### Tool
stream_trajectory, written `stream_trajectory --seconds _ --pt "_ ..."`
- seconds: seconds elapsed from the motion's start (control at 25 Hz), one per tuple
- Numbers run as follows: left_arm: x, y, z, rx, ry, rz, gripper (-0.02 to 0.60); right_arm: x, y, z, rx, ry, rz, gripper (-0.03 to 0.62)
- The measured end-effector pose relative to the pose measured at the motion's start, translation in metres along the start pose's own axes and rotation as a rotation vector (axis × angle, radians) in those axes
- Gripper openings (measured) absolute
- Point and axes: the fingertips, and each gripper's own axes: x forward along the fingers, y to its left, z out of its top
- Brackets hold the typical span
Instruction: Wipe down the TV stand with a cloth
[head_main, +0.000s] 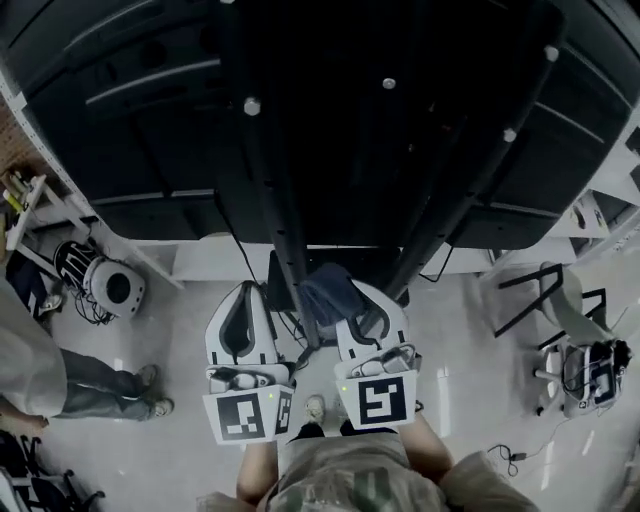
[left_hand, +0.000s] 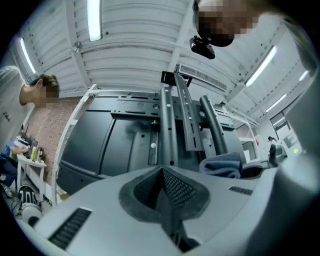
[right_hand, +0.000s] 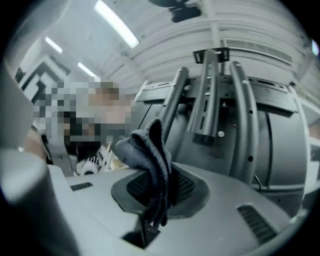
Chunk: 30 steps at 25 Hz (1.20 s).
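Observation:
The TV stand's dark uprights (head_main: 285, 220) run up the back of a big black screen (head_main: 380, 110) right in front of me. My right gripper (head_main: 352, 298) is shut on a blue-grey cloth (head_main: 328, 288), which bunches up beside the stand's foot. In the right gripper view the cloth (right_hand: 150, 155) sticks up from between the closed jaws, a short way from the uprights (right_hand: 207, 100). My left gripper (head_main: 244, 292) hangs beside it, shut and holding nothing. From the left gripper view (left_hand: 161, 173) the cloth (left_hand: 222, 164) shows at right, with the uprights (left_hand: 167, 125) straight ahead.
A person in grey trousers (head_main: 70, 380) stands at left on the pale floor. Near them sits a round white device with cables (head_main: 110, 285) and a white rack (head_main: 35, 205). A black-framed chair (head_main: 560, 295) and a small machine (head_main: 590, 372) stand at right.

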Motion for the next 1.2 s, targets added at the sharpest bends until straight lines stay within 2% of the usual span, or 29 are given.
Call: stream_trajectory --seconds 0.08,0.16,0.36,0.72,0.8,0.88,1.04,1.2 --pt "0.005 -0.014 0.012 -0.005 -0.03 -0.031 0.015 -0.013 -0.011 0.016 0.176 -0.082 -0.032 0.058" --pt "0.006 -0.027 0.021 -0.011 -0.05 -0.064 0.015 -0.026 -0.017 0.017 0.258 -0.094 -0.046 0.058" --pt "0.008 -0.058 0.029 -0.01 -0.072 -0.141 0.015 -0.046 -0.028 0.019 0.268 -0.101 -0.074 0.058" --pt "0.012 -0.076 0.028 -0.02 -0.07 -0.199 0.015 -0.058 -0.049 0.023 0.242 -0.099 -0.113 0.058" --pt "0.016 -0.083 0.03 -0.003 -0.073 -0.222 0.015 -0.057 -0.062 0.034 0.195 -0.108 -0.135 0.058" --pt "0.02 -0.094 0.036 0.021 -0.087 -0.257 0.015 -0.056 -0.086 0.059 0.101 -0.113 -0.182 0.058" --pt "0.032 -0.123 0.047 0.033 -0.111 -0.34 0.015 -0.058 -0.148 0.142 -0.238 -0.137 -0.336 0.058" --pt "0.039 -0.157 0.06 0.05 -0.15 -0.416 0.015 -0.062 -0.189 0.232 -0.607 -0.183 -0.465 0.058"
